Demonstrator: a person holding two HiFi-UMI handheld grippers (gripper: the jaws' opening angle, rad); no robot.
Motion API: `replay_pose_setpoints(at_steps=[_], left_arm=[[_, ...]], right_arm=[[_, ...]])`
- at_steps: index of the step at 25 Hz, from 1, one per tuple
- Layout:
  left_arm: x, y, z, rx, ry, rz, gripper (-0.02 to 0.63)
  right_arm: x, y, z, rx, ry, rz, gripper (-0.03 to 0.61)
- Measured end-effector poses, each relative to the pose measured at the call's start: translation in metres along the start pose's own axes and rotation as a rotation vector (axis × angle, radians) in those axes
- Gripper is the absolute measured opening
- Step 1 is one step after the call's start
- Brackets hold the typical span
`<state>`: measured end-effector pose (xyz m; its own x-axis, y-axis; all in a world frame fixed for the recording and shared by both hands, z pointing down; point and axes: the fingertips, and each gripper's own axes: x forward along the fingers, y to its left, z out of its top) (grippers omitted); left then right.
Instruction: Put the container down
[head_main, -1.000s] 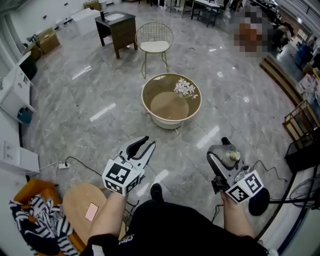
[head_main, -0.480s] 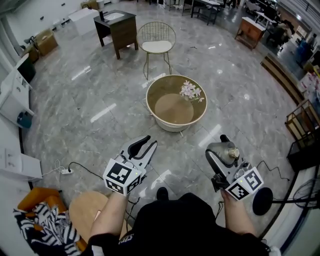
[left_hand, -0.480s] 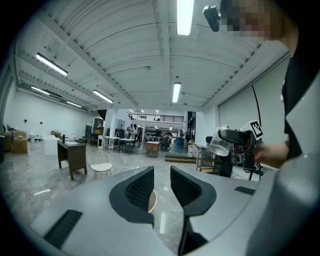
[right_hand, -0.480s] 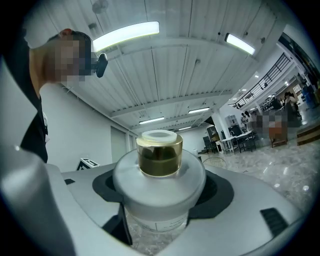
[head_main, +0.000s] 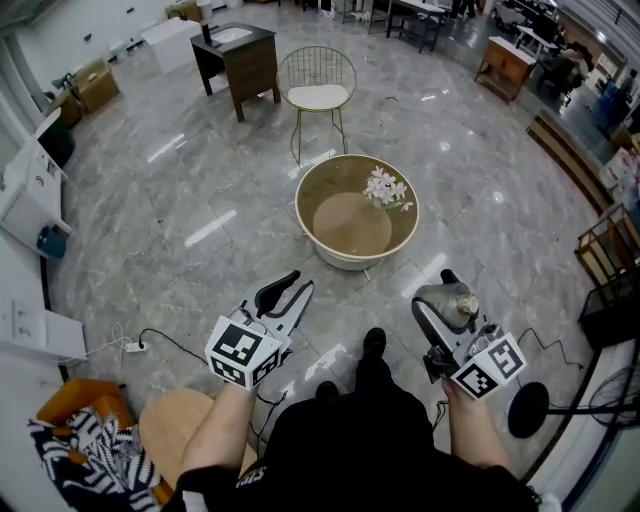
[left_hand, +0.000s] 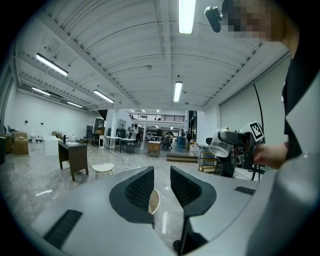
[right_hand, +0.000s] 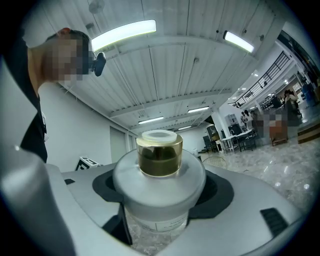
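Right gripper view shows the right gripper (right_hand: 160, 197) clamped on a squat frosted translucent container with a gold-coloured collar and white cap (right_hand: 159, 172), its dark jaw pads pressing the body from both sides just below the domed shoulder. The container is carried in the air in front of the person, over the grey marble floor (head_main: 200, 200), and rests on nothing. It looks stiff and smooth, probably glass or hard plastic, so likely slippery and apt to crack if dropped. The wide body is the sound place to hold; the narrow collar would give less purchase. A pale label sits low on its side, and the contents look cloudy.

To the left, the left gripper (left_hand: 161, 187) has its jaws a little apart, with nothing between them.

Farther ahead stands a low round table with a tan top and white base (head_main: 303, 205), bearing a spray of white flowers (head_main: 385, 187); it seems the likely place to set the container. Beyond it is a gold wire chair with a white seat (head_main: 318, 95).
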<state>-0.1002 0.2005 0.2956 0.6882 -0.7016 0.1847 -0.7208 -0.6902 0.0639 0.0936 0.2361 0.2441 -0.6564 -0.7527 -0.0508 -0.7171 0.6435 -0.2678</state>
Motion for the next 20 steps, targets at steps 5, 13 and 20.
replay_pose_setpoints(at_steps=[5, 13, 20], left_arm=[[0.027, 0.014, 0.003, -0.004, 0.014, 0.020, 0.115], [0.121, 0.035, 0.016, -0.026, 0.037, 0.053, 0.115], [0.207, 0.054, 0.034, -0.061, 0.068, 0.115, 0.114]], right_arm=[[0.015, -0.033, 0.005, 0.005, -0.009, 0.009, 0.347], [0.049, -0.127, 0.019, -0.018, 0.020, 0.045, 0.347], [0.090, -0.217, 0.039, -0.009, 0.047, 0.121, 0.347]])
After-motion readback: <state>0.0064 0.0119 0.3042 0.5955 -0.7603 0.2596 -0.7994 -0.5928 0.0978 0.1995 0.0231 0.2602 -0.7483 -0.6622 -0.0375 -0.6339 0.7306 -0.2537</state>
